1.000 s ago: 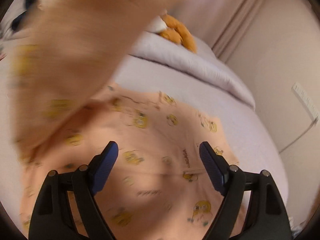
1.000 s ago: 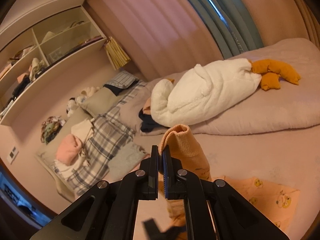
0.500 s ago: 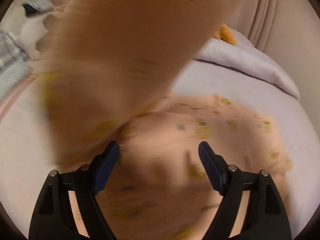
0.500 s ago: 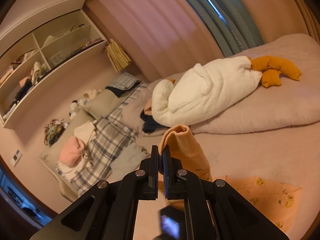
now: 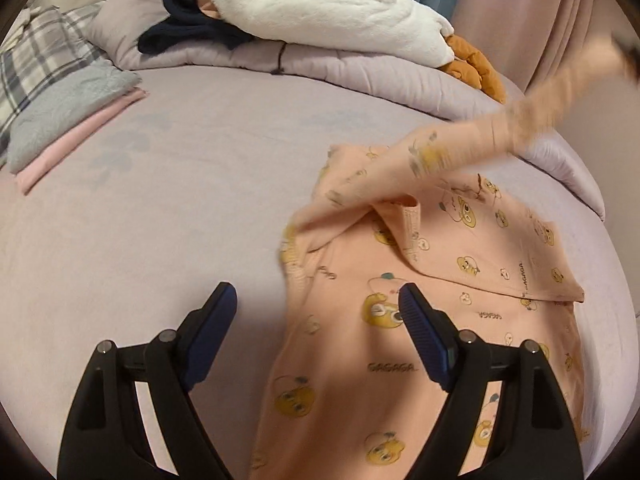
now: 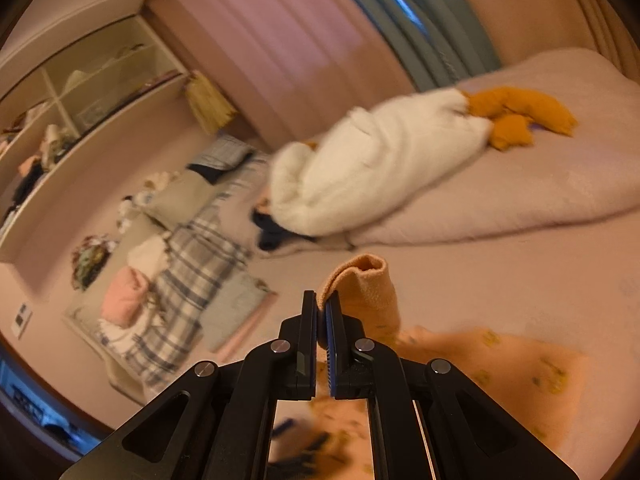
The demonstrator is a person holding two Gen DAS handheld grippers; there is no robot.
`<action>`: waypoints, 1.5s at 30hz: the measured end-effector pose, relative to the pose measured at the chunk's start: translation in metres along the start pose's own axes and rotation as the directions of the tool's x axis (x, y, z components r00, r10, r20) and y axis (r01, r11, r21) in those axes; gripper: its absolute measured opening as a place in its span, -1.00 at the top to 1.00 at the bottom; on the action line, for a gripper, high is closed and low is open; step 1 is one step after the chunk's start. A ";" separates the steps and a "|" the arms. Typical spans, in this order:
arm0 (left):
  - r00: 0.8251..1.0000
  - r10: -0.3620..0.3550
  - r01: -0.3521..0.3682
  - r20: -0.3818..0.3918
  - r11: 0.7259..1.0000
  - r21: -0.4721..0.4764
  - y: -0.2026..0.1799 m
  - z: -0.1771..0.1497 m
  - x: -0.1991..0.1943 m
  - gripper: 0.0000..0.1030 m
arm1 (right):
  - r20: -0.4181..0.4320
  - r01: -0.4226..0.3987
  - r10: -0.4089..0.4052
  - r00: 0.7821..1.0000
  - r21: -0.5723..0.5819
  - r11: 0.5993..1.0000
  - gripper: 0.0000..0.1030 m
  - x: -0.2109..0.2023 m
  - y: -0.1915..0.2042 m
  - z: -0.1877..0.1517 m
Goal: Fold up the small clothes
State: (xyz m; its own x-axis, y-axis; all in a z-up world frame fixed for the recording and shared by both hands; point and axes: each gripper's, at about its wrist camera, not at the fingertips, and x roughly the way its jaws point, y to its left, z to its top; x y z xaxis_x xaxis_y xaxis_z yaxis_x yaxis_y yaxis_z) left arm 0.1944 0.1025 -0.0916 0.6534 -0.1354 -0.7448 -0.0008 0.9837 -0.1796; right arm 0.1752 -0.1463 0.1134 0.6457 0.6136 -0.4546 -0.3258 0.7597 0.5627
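Note:
A small peach garment (image 5: 440, 292) printed with yellow cartoon figures lies on the lilac bed sheet (image 5: 160, 208), its right side folded over. One sleeve (image 5: 500, 132) is lifted and stretched up to the right, blurred. My left gripper (image 5: 316, 312) hovers open over the garment's left edge, nothing between its blue pads. In the right wrist view my right gripper (image 6: 322, 308) is shut on the sleeve's ribbed cuff (image 6: 364, 280), which stands up above the fingers, with the garment (image 6: 500, 364) below.
A white fluffy blanket (image 5: 320, 4) with an orange plush toy (image 5: 476, 64) lies on a quilt at the far side. Folded grey and pink clothes (image 5: 68, 116) and a plaid cover (image 5: 36, 56) sit at the left. Shelves (image 6: 72, 120) line the wall.
The left gripper swung left, off the garment's middle to its left edge. The lifted sleeve, earlier filling the left view, now stretches away at the right. The right gripper sank slightly, still holding the cuff.

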 end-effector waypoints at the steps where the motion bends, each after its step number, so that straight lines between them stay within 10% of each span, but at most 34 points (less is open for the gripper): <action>1: 1.000 0.001 -0.001 0.001 1.000 0.003 0.001 0.000 -0.001 -0.61 | -0.009 0.011 -0.011 1.000 0.012 1.000 0.90 0.000 -0.008 -0.003; 9: 1.000 -0.008 0.008 -0.003 1.000 -0.003 0.007 0.005 -0.001 -0.62 | -0.028 -0.083 0.095 0.995 0.290 0.953 0.90 -0.028 -0.119 -0.052; 16: 0.992 -0.127 0.127 -0.022 0.992 -0.001 -0.013 0.009 -0.005 -0.61 | -0.160 0.079 -0.015 0.987 0.401 0.913 0.90 -0.002 -0.170 -0.098; 20: 0.942 -0.324 0.330 -0.084 0.942 0.069 -0.055 0.004 0.001 -0.62 | -0.133 0.022 0.033 0.991 0.397 0.917 0.90 0.009 -0.152 -0.091; 30: 0.854 -0.491 0.498 -0.172 0.867 -0.004 -0.090 0.005 0.057 -0.61 | -0.065 -0.001 0.024 0.998 0.337 0.941 0.90 -0.005 -0.130 -0.075; 35: 0.868 -0.479 0.477 -0.132 0.878 -0.045 -0.090 0.019 0.077 -0.61 | -0.003 -0.060 0.065 0.998 0.329 0.943 0.90 -0.017 -0.124 -0.071; 38: 0.921 -0.379 0.377 -0.087 0.925 -0.045 -0.083 0.024 0.081 -0.60 | 0.003 -0.064 0.066 0.998 0.320 0.945 0.90 -0.020 -0.123 -0.072; 45: 0.985 -0.168 0.167 0.043 0.986 0.021 -0.067 0.021 0.051 -0.63 | 0.002 0.010 -0.011 1.000 0.339 0.941 0.90 -0.022 -0.140 -0.080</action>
State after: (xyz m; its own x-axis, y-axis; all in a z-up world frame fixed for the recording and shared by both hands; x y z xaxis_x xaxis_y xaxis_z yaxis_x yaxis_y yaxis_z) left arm 0.2435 0.0324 -0.1043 0.6765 -0.2931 -0.6756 0.1241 0.9496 -0.2877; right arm 0.1514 -0.2490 -0.0102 0.6511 0.6043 -0.4592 -0.0659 0.6478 0.7590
